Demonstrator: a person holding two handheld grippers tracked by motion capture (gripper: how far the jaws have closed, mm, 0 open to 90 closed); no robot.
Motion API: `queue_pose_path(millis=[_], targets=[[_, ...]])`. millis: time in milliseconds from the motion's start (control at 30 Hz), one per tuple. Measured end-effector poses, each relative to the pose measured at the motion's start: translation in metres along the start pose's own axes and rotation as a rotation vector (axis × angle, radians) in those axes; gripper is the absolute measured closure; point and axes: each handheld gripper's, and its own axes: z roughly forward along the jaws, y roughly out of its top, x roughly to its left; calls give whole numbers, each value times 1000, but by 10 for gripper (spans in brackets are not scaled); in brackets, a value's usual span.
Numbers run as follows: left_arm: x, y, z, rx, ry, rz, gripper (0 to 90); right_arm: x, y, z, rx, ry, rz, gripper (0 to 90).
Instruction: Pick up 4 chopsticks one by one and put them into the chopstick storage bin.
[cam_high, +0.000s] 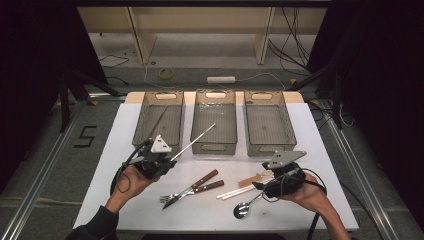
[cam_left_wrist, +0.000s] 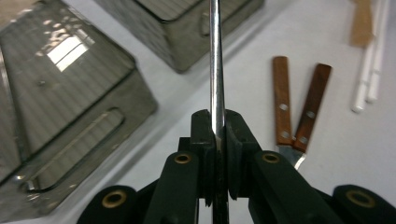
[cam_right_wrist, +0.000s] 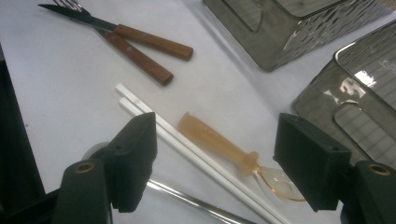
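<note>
Two grippers held | right gripper at 5 o'clock: jaws spread, nothing clamped, above white chopsticks and translucent amber plastic spoon | left gripper at 8 o'clock: clamped on thin silver metal chopstick, aimed toward middle grey mesh basket

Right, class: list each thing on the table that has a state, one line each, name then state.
left tool: shut on metal rod
metal rod: held off the table, tip over middle bin
right tool: open, above the white sticks
left bin: one thin rod inside
middle bin: empty
right bin: empty
knife: lying flat across the fork
white sticks: lying side by side
</note>
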Motion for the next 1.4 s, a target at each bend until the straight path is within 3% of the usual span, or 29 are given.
queue_pose_path(millis=[367,633,733,867,933,1000,1400], targets=[[47,14,-1,-25,88,-143,831,2,-5,2,7,-6,10,300],[80,26,12,-19,136,-226,831,4,-6,4,6,7,2,299],[86,28,17,-11,154,-241,831,4,-6,5,7,14,3,298],[102,30,30,7,182,-297,830,6,-6,6,10,16,0,296],[105,30,32,13,183,-310,830,6,-6,6,10,15,1,296],[113,29,39,16,199,-347,830,5,-7,6,9,18,3,296],[127,22,57,76,223,-412,826,6,-7,6,9,25,1,296]])
